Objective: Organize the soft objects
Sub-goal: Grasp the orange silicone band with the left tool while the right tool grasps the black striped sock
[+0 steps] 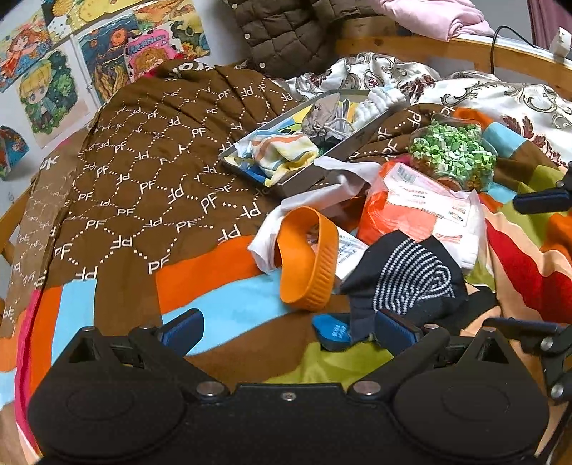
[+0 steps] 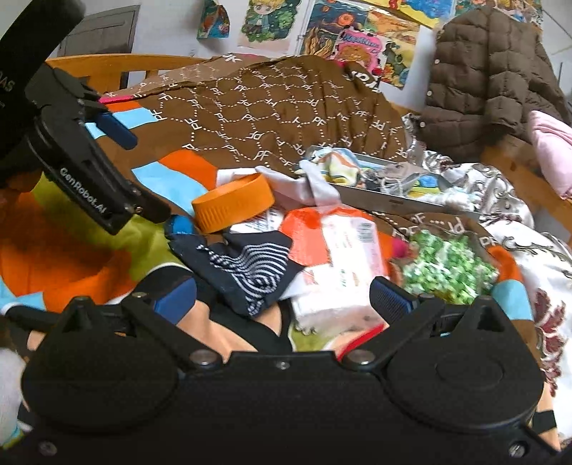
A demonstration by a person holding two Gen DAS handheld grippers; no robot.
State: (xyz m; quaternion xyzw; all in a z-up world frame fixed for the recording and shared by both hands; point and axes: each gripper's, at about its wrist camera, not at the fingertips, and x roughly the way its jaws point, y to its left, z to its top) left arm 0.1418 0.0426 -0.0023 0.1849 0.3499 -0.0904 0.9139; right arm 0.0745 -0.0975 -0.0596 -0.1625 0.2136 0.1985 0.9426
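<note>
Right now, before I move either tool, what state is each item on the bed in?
Left tool: open, empty.
Right tool: open, empty.
Navy striped sock: crumpled on the blanket, ungrasped.
Orange band: standing on edge, outside the tray.
Metal tray: tilted, already holding a pastel sock and a grey pouch.
Orange packet: lying flat, sealed.
Bag of green pieces: resting on the blanket, closure not visible.

Open ground: the brown blanket [image 1: 143, 171] left of the tray [image 1: 304, 175] lies bare, as do the striped covers before the left gripper [image 1: 289, 332].
Blocked centre: orange ring [image 1: 309, 257], dark sock [image 1: 407, 275], packets [image 1: 422, 211] crowd together, touching.
Right flank: jar [image 1: 454, 153] just beside the packets.
Far edge: wooden rail [image 1: 447, 46], coat [image 1: 286, 32].
</note>
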